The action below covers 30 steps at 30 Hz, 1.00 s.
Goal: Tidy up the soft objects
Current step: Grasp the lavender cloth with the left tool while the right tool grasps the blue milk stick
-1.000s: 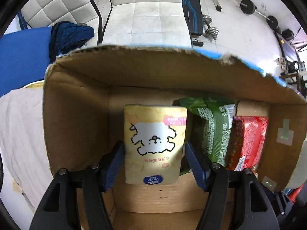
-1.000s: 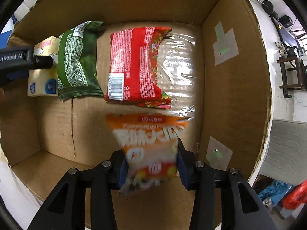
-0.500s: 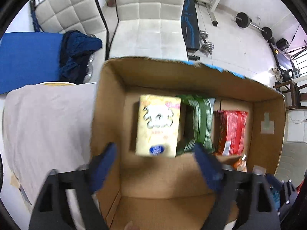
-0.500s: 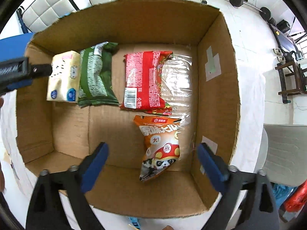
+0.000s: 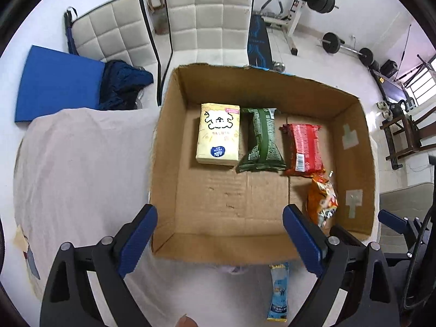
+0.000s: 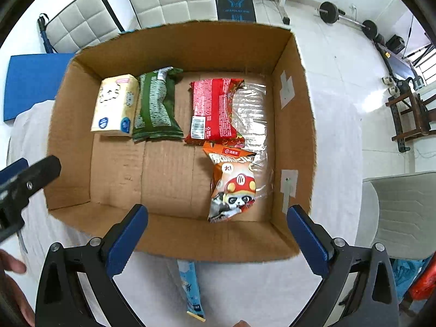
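Note:
An open cardboard box (image 5: 166, 147) (image 6: 294, 125) stands on a white-clothed table. Along its far side lie a yellow tissue pack (image 5: 218, 133) (image 6: 115, 106), a green snack pack (image 5: 261, 139) (image 6: 156, 106) and a red pack (image 5: 303, 145) (image 6: 212, 109). An orange panda snack bag (image 5: 323, 199) (image 6: 231, 185) lies loose at the near right, partly on a clear plastic bag (image 6: 253, 109). My left gripper (image 5: 219, 215) hangs open above the box's near-left corner, holding nothing. My right gripper (image 6: 217, 214) is above the near wall, its jaws opening with nothing between them.
A blue sachet (image 5: 278, 291) (image 6: 190, 286) lies on the white cloth (image 5: 81, 163) in front of the box. Beyond the table are two white padded chairs (image 5: 209, 16), a blue mat (image 5: 57, 87) with dark cloth, and barbell weights (image 5: 331, 42). A grey chair (image 6: 403, 212) stands at right.
Both grippers let go of their packs, the left the tissue pack and the right the orange bag, opened wide and rose out of the box. The left one also drew back toward the near-left.

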Motion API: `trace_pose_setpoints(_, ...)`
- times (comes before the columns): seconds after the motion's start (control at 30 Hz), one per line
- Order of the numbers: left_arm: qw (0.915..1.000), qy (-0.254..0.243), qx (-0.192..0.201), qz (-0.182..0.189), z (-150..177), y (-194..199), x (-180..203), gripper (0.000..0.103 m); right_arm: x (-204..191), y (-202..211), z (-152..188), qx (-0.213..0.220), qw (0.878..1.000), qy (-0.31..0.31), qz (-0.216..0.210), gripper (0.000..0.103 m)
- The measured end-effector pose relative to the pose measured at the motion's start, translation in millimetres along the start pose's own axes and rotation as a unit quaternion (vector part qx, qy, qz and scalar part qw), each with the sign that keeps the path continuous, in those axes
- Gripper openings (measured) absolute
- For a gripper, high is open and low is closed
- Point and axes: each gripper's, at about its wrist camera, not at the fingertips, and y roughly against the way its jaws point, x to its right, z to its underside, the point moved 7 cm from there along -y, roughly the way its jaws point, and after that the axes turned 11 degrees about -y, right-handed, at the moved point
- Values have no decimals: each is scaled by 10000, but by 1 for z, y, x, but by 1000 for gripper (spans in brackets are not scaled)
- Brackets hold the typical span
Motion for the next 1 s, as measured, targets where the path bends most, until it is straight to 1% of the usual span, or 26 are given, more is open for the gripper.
trace_pose_setpoints(0.2, 9990, 19, 403, -173, 16, 36, 5, 94, 1, 34, 18, 368, 9993, 34, -26, 103)
trace_pose_setpoints(0.4, 9959, 37, 817, -388, 28, 74, 7, 94, 4, 72, 35, 771, 9970, -5, -103, 103)
trace_pose_setpoints(0.63, 9922, -56, 1124, -530, 40, 104, 15, 94, 9, 105, 51, 1052, 9939, -162, -282, 103)
trace_pose_setpoints(0.73, 9894, -143, 1254, -722, 43, 108, 16, 94, 11, 110, 58, 1032, 9928, -287, -530, 103)
trace_pose_setpoints(0.83, 9903, -136, 1152, -768, 48, 101, 14, 94, 14, 105, 65, 947, 9926, -382, -663, 103)
trace_pose_setpoints(0.93, 9915, -32, 999, -831, 58, 87, 8, 94, 18, 82, 79, 678, 9945, -415, -687, 103)
trace_pose_setpoints(1.0, 9930, 54, 797, -873, 73, 70, 2, 94, 20, 51, 96, 331, 9962, -428, -689, 103)
